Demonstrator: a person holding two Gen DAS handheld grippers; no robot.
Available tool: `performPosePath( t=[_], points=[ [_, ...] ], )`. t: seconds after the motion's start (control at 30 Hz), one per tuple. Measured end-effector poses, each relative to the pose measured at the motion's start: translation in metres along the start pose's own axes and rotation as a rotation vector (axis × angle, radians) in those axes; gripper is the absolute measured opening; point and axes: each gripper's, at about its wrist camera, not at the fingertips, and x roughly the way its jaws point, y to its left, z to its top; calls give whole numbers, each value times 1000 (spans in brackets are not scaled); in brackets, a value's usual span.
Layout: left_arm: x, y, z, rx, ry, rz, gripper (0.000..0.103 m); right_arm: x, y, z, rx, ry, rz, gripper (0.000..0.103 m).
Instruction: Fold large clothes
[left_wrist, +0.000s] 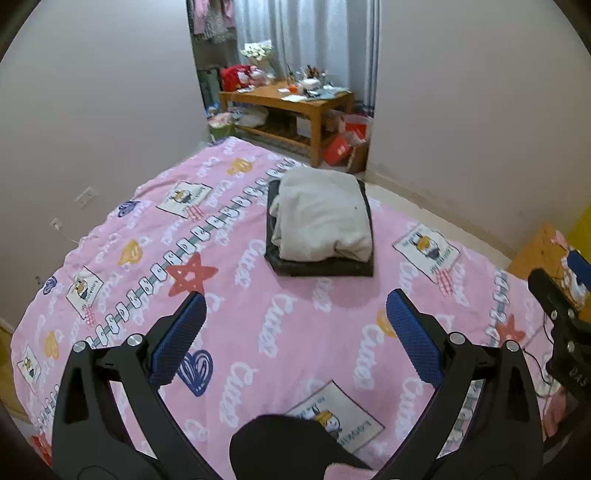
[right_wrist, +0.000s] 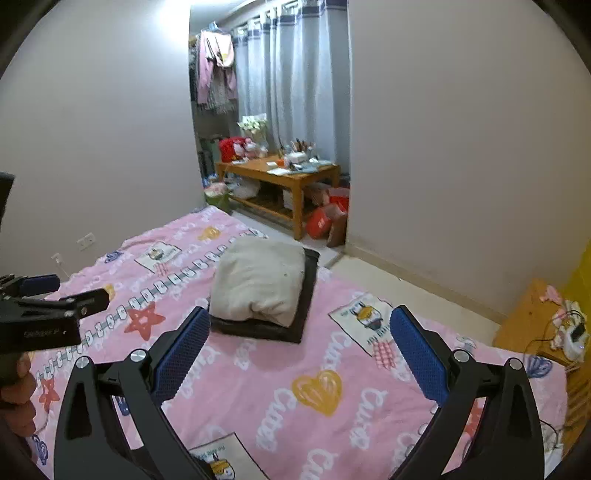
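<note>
A folded beige garment lies on a folded black garment in the middle of the bed's pink printed cover. My left gripper hangs open above the cover, short of the stack, with nothing between its blue pads. In the right wrist view the same beige garment rests on the black one, and my right gripper is open and empty just before them. Each gripper shows at the other's edge: the right gripper and the left gripper, held by a hand.
A cluttered wooden table stands past the bed's far end, with red boxes on the floor beside it. A wooden nightstand sits right of the bed. Walls close in on the left and right. A dark rounded shape lies near the bottom edge.
</note>
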Motion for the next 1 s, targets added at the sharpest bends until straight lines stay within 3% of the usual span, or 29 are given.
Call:
performPosePath(
  t=[0.37, 1.0],
  points=[
    [16, 9, 21, -25, 21, 3, 96, 22, 22, 15, 0, 35, 21, 95],
    [35, 16, 42, -10, 28, 23, 96, 50, 19, 29, 39, 70, 31, 95]
  ],
)
